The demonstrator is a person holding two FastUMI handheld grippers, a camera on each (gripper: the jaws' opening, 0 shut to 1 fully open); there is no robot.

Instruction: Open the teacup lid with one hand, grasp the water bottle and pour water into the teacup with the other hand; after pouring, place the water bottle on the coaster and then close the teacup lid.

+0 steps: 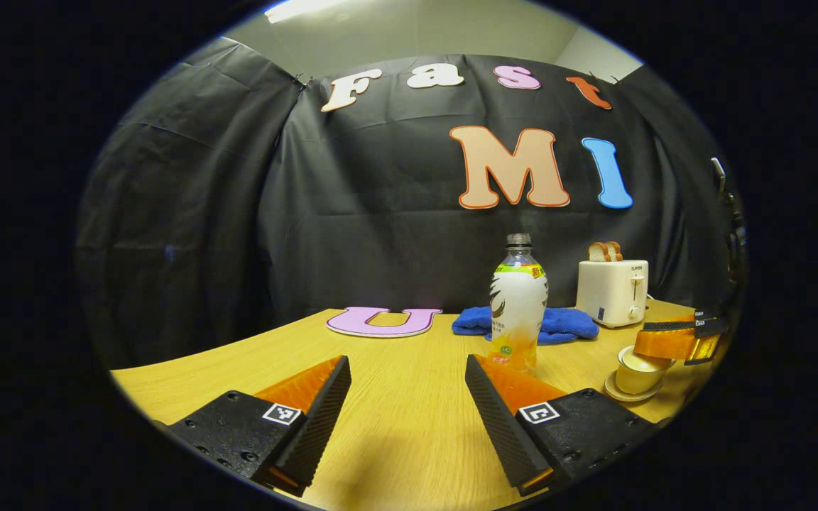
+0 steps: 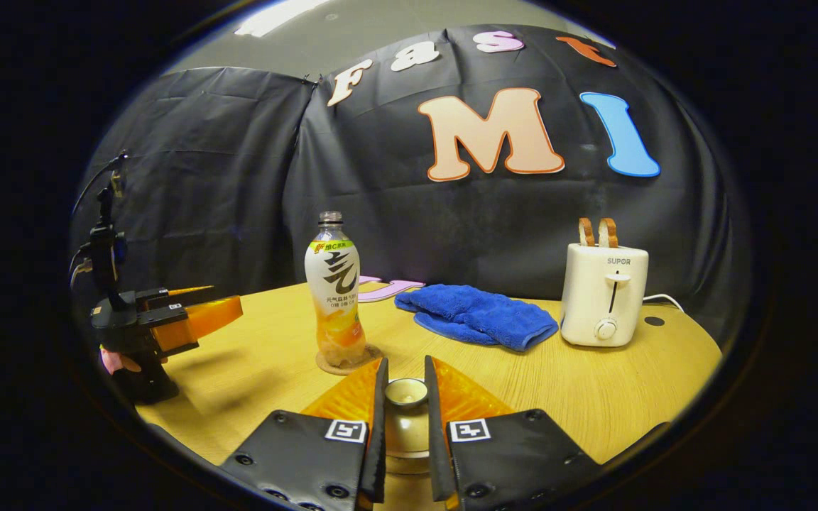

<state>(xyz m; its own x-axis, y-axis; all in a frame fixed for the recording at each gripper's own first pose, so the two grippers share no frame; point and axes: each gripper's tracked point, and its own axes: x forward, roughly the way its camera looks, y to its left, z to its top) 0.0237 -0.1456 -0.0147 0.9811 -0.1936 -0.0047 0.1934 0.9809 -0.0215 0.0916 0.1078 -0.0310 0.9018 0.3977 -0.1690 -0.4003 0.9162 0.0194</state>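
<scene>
The teacup lid [image 2: 407, 392] sits between the fingers of the right gripper [image 2: 405, 397], which are closed in on its knob from both sides; whether they press it or only flank it is hard to judge, though no gap shows. The teacup [image 1: 637, 370] beneath, on its saucer [image 1: 625, 392], is mostly hidden by those fingers in the right gripper view; in the left gripper view it stands near the table's [image 1: 395, 369] right edge with the right gripper over it. The water bottle [image 2: 336, 294] stands upright on the coaster [image 2: 346, 360], just behind the cup, capless as far as can be seen. The left gripper [image 1: 407, 401] hovers over bare table with its jaws wide apart, holding nothing. Behind lie a blue cloth [image 2: 478, 315] and a toaster [image 2: 604, 294] with two bread slices [image 2: 597, 232] toward the table's far right.
</scene>
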